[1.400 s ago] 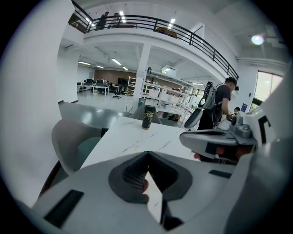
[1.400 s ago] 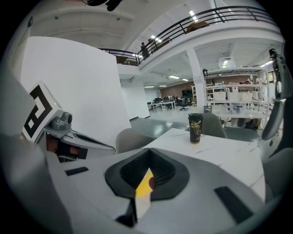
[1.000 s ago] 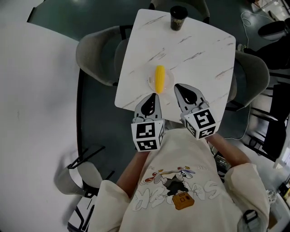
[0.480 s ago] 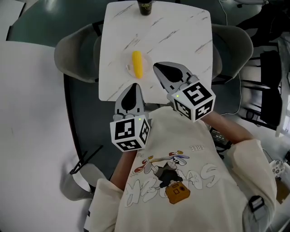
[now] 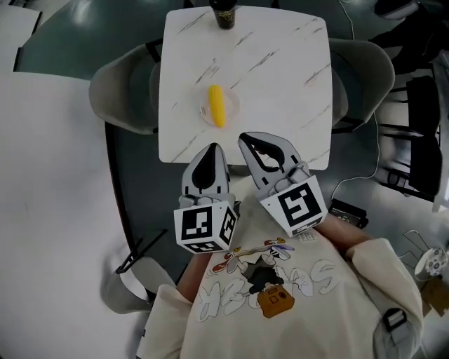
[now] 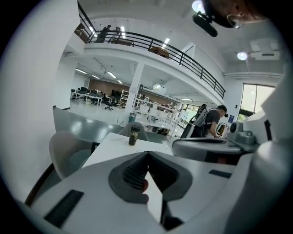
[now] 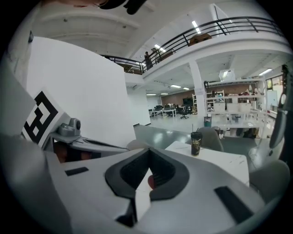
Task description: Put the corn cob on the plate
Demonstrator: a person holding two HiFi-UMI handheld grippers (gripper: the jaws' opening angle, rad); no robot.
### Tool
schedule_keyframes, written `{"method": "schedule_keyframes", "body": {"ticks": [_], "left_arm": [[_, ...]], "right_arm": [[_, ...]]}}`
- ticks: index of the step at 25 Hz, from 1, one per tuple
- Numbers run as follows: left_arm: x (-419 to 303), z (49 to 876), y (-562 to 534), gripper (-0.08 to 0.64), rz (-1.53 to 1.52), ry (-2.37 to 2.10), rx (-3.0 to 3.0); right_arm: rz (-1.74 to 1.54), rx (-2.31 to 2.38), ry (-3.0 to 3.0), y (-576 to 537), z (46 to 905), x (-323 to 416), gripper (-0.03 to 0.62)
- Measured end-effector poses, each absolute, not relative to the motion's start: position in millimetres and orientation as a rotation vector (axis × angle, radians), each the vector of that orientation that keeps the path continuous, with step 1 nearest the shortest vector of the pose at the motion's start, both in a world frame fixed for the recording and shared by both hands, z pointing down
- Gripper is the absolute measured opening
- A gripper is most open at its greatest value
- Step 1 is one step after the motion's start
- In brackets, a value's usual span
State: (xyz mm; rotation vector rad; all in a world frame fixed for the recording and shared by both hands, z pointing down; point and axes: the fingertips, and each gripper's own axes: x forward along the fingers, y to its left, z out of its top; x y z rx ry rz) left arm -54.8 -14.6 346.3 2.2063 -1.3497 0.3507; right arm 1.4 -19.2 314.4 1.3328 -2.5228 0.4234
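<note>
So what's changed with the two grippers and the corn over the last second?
Both the left gripper and right gripper have risen toward the head camera and drawn back a little from the plate. Nothing was taken or let go. Unchanged: both jaws shut and empty, corn cob lying on the plate, dark can in place.

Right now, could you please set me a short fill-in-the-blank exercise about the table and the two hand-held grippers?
1. The yellow thing lying on the plate is a ____.
2. The dark can stands at the ____ edge of the table, away from the person.
3. The left hand-held gripper and the right hand-held gripper are empty, both with jaws ____.

Missing words: corn cob; far; shut.
</note>
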Motion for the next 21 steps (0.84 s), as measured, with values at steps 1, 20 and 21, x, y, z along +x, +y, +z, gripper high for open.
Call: {"method": "schedule_keyframes", "body": {"ticks": [1, 20, 21], "left_arm": [[-54, 347, -14, 0.008, 0.358, -1.349, 2.210], [-51, 359, -16, 0.008, 0.366, -1.291, 2.184], [-51, 360, -15, 0.008, 0.369, -1.285, 2.184]], "right_arm": [[0.416, 1.352, -2.529, -20, 312, 2, -0.003], [0.483, 1.393, -2.503, -20, 322, 7, -0.003], [0.490, 1.396, -2.497, -19, 323, 7, -0.003]]}}
